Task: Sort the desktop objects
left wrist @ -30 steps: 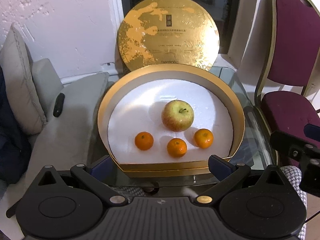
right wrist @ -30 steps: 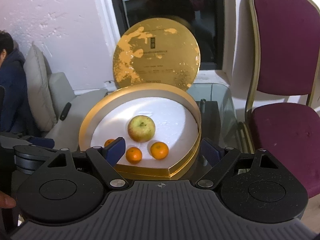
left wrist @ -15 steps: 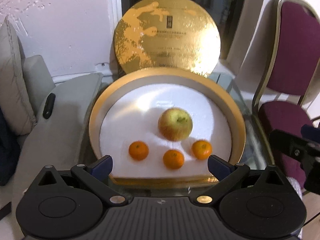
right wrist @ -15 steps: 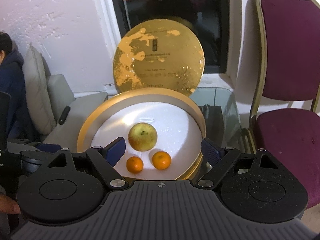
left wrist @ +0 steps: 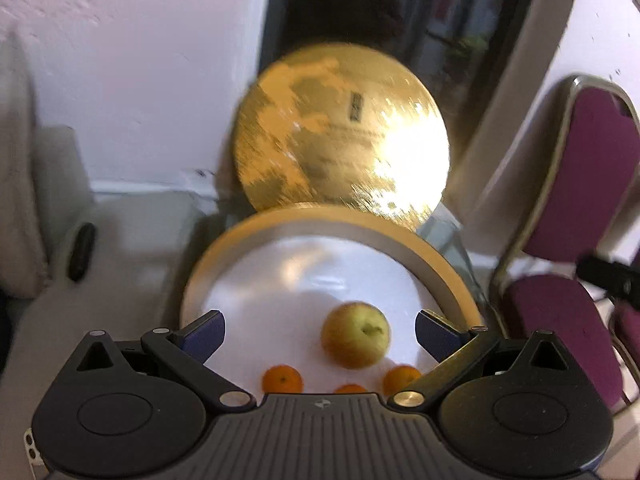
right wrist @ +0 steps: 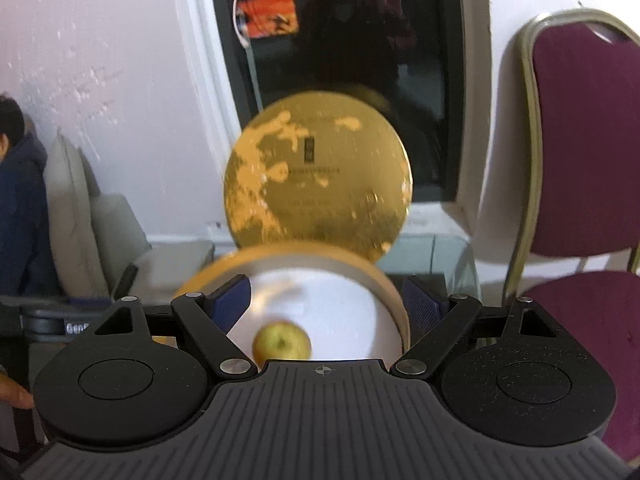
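White wall; both tongs (left wrist: 320, 332) spread.

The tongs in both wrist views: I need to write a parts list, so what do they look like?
Both look alike. The left tongs and right tongs each have two dark blue textured pads on black angled link arms with metal pivot pins, two round black discs behind, and a grey ribbed body with a small crosshair mark. No cables or sleeves show.

In the round box (left wrist: 448, 276) an apple (left wrist: 355, 339) sits, three mandarins (left wrist: 282, 378) at its 6 o'clock; the lid (left wrist: 340, 132) stands at 12, a chair (left wrist: 576, 208) at 3.
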### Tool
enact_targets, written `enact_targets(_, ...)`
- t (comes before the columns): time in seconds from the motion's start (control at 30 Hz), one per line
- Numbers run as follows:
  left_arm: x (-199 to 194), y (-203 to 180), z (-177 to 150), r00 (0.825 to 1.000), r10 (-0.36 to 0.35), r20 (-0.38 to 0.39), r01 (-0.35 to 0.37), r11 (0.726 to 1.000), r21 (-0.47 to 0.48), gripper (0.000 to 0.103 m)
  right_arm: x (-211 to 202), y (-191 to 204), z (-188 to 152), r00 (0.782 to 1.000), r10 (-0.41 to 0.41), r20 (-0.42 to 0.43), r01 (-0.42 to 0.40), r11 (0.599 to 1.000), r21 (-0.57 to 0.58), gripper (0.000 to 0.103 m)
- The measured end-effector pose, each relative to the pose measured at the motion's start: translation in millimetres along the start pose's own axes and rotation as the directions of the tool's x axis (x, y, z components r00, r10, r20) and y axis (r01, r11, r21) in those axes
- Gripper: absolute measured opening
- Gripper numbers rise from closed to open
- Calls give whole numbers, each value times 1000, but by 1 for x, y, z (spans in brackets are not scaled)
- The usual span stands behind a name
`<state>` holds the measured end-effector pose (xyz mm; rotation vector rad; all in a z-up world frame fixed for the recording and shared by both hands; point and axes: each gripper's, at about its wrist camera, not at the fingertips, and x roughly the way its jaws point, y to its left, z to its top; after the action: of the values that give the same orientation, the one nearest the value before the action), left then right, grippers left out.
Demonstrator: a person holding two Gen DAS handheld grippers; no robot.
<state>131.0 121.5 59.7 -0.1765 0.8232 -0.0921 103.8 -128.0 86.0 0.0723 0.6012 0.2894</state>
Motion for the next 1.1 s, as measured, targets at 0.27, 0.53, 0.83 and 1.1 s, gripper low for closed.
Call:
enact_targets(0.27,40,30,42,971,224,-82,-225,974,-1,97,39,-10,40,998,17,54,-17,1000,1,89)
enact_targets(0.53,90,71,103,992,125,4,-125,990,-58,100,93,-36,84,991,-12,135,11,1000,9,93)
enact_targets(0.83,159,83,164,967,212,140,-212,977,-11,98,188,-62,132,955,-98,281,111,993,-33,103)
enact_targets(1.1,248,132,161,995,27,93,-18,995,-94,90,300,-97,129,981,-69,179,64,997,36,103)
